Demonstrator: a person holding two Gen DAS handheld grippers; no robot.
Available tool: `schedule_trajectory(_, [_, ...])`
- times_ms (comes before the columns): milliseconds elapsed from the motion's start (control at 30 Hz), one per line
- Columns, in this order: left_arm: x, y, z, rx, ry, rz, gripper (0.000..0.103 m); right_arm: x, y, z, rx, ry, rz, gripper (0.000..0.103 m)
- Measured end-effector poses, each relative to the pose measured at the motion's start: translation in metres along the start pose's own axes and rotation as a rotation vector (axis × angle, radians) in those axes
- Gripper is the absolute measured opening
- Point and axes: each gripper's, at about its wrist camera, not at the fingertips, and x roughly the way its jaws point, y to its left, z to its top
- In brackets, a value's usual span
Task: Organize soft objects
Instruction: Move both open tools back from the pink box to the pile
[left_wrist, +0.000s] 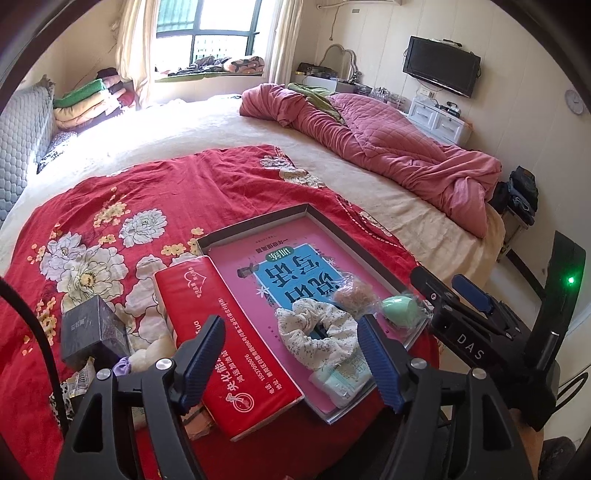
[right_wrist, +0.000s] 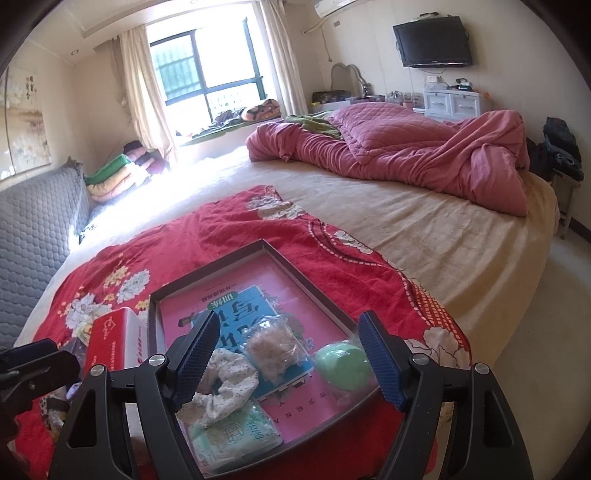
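A shallow dark-rimmed tray (left_wrist: 325, 218) (right_wrist: 295, 273) with a pink lining lies on the red floral cloth. In it are a floral scrunchie (left_wrist: 314, 328) (right_wrist: 225, 380), a bagged tan item (left_wrist: 351, 295) (right_wrist: 273, 350), a green egg-shaped sponge (left_wrist: 397, 308) (right_wrist: 343, 363) and a pale green tissue packet (left_wrist: 340, 380) (right_wrist: 232, 432). A red tissue pack (left_wrist: 229, 350) (right_wrist: 110, 343) rests along the tray's left rim. My left gripper (left_wrist: 291, 356) hovers open above the red pack and scrunchie. My right gripper (right_wrist: 290, 358) (left_wrist: 450, 291) hangs open over the tray's near end, holding nothing.
Left of the red pack sit a black box (left_wrist: 92, 332), a purple item (left_wrist: 123, 367) and a fluffy white item (left_wrist: 147, 354). A crumpled pink quilt (left_wrist: 388, 147) (right_wrist: 406, 158) lies at the bed's far right. A grey padded headboard (right_wrist: 33, 240) runs along the left.
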Motion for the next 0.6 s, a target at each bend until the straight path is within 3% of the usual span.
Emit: schedule_trajectory(600, [-0.045,0.041,-0.010,-0.059,-0.040,0.106,0.073,-0.044,0.046,0.008,-0.096,-0.046,0.033,0.078])
